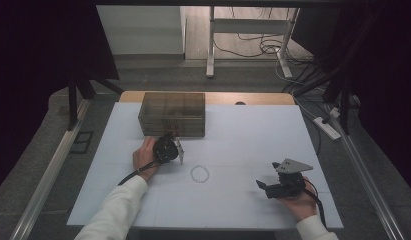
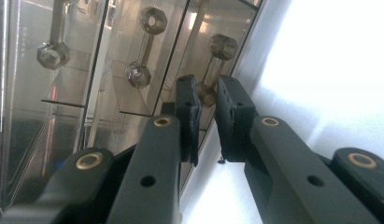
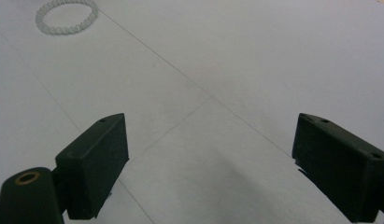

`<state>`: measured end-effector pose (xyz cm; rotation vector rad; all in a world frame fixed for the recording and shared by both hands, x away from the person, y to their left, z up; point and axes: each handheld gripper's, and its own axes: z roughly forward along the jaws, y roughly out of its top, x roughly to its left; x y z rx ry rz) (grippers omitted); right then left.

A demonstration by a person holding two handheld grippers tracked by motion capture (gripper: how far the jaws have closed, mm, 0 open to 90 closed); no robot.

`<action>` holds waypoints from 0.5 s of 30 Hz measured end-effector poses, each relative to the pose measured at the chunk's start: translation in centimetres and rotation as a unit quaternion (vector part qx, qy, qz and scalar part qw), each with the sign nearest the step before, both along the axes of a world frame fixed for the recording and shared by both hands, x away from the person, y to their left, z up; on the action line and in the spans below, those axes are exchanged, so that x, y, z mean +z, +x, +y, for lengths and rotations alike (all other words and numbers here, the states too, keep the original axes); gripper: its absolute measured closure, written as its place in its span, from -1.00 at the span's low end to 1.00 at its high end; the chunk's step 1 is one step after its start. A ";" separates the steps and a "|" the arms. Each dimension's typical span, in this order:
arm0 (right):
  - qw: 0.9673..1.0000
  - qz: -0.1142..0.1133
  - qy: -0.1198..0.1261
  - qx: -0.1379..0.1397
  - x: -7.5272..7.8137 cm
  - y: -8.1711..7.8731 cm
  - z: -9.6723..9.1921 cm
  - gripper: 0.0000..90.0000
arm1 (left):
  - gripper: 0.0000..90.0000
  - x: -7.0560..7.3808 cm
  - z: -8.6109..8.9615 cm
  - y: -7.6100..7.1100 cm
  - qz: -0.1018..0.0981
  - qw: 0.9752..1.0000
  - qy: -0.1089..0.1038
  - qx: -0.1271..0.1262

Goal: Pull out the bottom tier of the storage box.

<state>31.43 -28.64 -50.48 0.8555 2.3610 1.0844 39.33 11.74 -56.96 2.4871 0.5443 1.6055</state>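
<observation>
A smoky, see-through drawer box (image 1: pixel 172 113) stands near the table's (image 1: pixel 253 130) far edge, left of the middle. The left gripper view shows three drawer fronts side by side, each with a bar handle ending in faceted knobs; whether anything lies in them I cannot tell. The left tool (image 2: pixel 207 119) is at the box's front, its jaws nearly together around the lower knob of one drawer handle (image 2: pixel 216 63). A pale bead bracelet (image 1: pixel 199 174) lies at the table's middle. The right tool (image 3: pixel 208 163) rests near the right front corner, jaws spread wide, holding nothing.
</observation>
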 end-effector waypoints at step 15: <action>1.000 0.001 0.002 0.002 -0.1 0.1 0.1 -0.76 | 0.14 1.7 -0.2 -1.2 0.036 0.997 -0.063 -0.019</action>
